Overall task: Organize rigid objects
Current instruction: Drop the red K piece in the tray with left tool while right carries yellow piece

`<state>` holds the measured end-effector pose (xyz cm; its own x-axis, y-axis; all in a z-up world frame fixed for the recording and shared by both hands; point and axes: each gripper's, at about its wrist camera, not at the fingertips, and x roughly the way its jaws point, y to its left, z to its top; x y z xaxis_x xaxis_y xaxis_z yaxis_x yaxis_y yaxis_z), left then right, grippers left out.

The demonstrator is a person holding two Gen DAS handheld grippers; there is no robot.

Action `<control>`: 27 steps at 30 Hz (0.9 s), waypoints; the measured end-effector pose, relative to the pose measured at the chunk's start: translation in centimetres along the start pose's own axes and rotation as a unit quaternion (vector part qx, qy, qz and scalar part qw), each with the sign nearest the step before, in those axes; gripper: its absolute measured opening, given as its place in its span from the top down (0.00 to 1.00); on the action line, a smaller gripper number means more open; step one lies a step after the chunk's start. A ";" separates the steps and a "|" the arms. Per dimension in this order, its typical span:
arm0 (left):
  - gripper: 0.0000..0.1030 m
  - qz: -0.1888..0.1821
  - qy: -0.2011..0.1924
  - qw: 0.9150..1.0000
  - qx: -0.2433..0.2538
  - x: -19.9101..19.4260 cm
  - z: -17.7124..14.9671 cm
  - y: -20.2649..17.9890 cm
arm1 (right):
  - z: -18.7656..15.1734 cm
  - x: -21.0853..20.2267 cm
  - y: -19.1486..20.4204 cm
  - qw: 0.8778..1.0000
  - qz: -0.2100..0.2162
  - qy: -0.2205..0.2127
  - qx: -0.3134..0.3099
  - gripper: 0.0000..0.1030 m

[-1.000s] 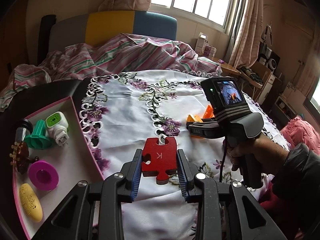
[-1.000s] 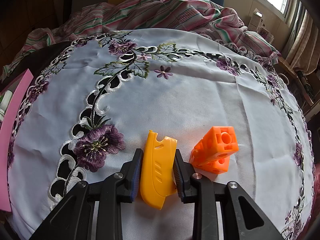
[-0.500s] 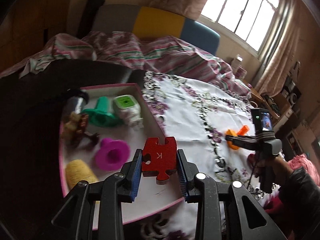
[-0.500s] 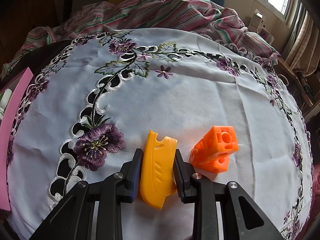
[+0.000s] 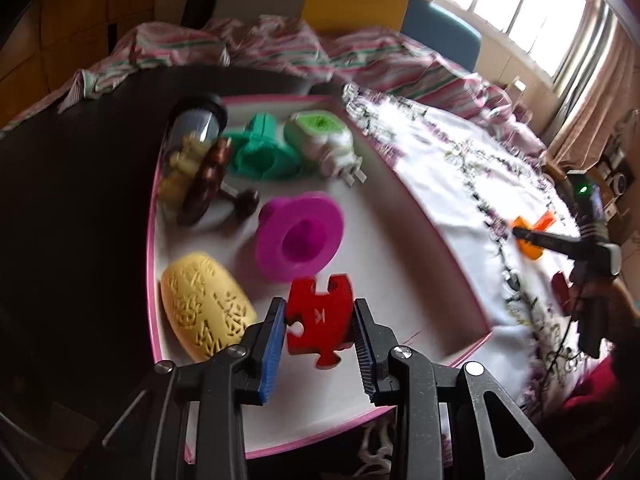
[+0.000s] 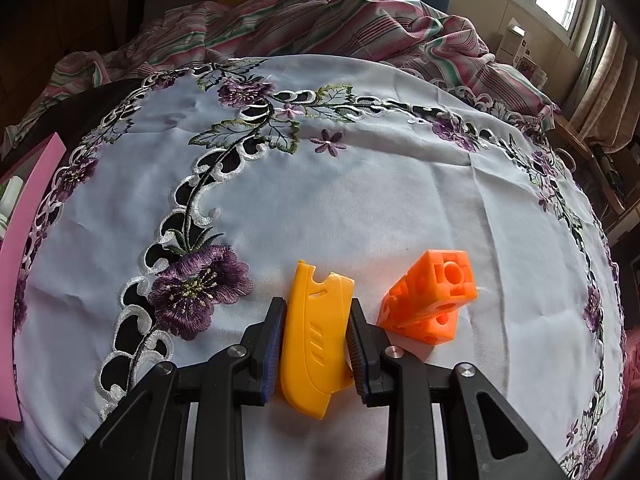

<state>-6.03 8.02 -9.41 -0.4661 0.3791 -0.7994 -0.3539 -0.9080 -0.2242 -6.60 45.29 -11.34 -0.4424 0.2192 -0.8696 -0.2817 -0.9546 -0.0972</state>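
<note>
My left gripper (image 5: 320,322) is shut on a red puzzle piece (image 5: 319,320) and holds it over the near part of a pink-rimmed tray (image 5: 416,280). The tray holds a yellow patterned oval (image 5: 206,304), a magenta flanged cup (image 5: 300,236), a green part (image 5: 260,152), a white and green plug (image 5: 324,140), a brown piece (image 5: 208,184) and a dark-capped jar (image 5: 196,124). My right gripper (image 6: 314,322) is shut on a yellow flat plastic piece (image 6: 314,332) on the embroidered tablecloth (image 6: 360,184). An orange cube block (image 6: 430,300) lies just right of it.
The tray's pink edge (image 6: 24,248) shows at the left of the right wrist view. A striped blanket (image 6: 320,20) is bunched behind the table. In the left wrist view a hand (image 5: 592,284) holds the right gripper's handle at far right, with dark tabletop (image 5: 80,240) left of the tray.
My left gripper has carried the red puzzle piece left from over the tablecloth to over the tray and lower, rolling as it went. The right gripper and its yellow piece have stayed put.
</note>
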 end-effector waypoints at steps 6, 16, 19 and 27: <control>0.67 0.023 -0.012 0.999 0.019 -0.4 -0.5 -0.2 | 0.0 0.0 0.1 1.000 -0.003 0.000 -0.003 0.72; 0.62 0.039 -0.042 0.998 0.022 -2.3 0.1 -0.2 | 0.1 -0.9 1.5 1.000 -0.017 -0.008 -0.025 0.72; 0.61 0.042 -0.051 0.998 0.018 -2.9 0.5 0.0 | 0.1 -2.0 2.7 0.998 -0.025 -0.030 -0.046 0.72; 0.60 0.058 -0.064 0.996 0.016 -4.1 0.9 0.4 | -0.2 -3.5 5.6 0.994 -0.019 -0.064 -0.092 0.72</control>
<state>-4.99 6.22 -5.69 -0.6047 0.2941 -0.7402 -0.3171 -0.9414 -0.1150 -6.50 39.19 -8.94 -0.5417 0.2679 -0.7967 -0.1441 -0.9634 -0.2260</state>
